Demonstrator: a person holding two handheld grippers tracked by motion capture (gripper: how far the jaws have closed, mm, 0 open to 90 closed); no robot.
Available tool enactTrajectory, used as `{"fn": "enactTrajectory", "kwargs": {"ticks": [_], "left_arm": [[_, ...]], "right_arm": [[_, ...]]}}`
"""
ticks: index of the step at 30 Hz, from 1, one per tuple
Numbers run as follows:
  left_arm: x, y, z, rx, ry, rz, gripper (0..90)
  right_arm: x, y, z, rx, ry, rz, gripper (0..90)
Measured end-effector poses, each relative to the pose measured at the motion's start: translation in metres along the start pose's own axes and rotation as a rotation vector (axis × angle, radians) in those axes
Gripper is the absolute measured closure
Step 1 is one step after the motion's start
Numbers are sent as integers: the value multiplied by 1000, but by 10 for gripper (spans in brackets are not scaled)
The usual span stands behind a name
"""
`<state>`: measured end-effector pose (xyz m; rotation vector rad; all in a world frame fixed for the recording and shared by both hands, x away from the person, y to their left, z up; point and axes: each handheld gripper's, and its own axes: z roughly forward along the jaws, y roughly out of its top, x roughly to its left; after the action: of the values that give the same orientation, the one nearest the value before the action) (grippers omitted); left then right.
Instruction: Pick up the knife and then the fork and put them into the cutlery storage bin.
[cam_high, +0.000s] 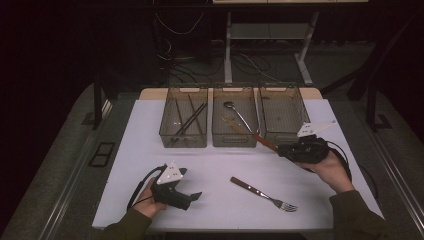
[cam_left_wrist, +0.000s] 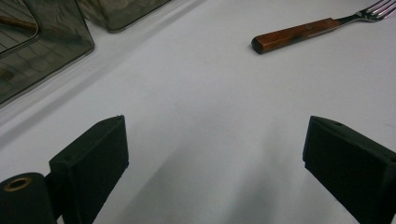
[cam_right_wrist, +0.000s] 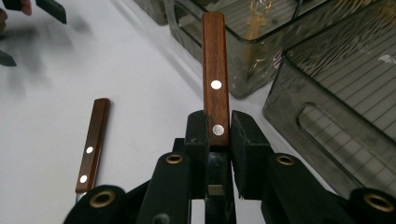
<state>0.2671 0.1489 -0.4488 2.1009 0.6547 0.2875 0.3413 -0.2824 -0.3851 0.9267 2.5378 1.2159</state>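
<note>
High view: a white table (cam_high: 215, 165) carries three smoky see-through bins side by side at its far edge. The left bin (cam_high: 183, 123) holds long dark sticks, the middle bin (cam_high: 235, 122) a metal spoon and a pale utensil, and the right bin (cam_high: 283, 117) has nothing I can make out inside.

The right gripper (cam_high: 285, 150), held above the table just in front of the right bin, has its jaws closed tight on a wooden-handled utensil (cam_high: 265, 141). In the right gripper view that riveted handle (cam_right_wrist: 215, 74) sticks out past the pads toward the middle bin; its working end is hidden.

The left gripper (cam_high: 192, 197) rests near the table's front left, jaws spread wide with nothing between them.

A wooden-handled fork (cam_high: 263, 194) lies on the table between the grippers.

No readable writing or labels.
</note>
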Motion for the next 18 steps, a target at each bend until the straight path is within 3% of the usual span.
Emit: {"fn": "enactTrajectory", "kwargs": {"ticks": [8, 18], "left_arm": [[0, 0, 0, 0, 0, 1, 59], [1, 0, -1, -2, -2, 0, 59]], "right_arm": [[-8, 10, 1, -8, -16, 15, 778], [-29, 26, -2, -4, -56, 42, 778]]}}
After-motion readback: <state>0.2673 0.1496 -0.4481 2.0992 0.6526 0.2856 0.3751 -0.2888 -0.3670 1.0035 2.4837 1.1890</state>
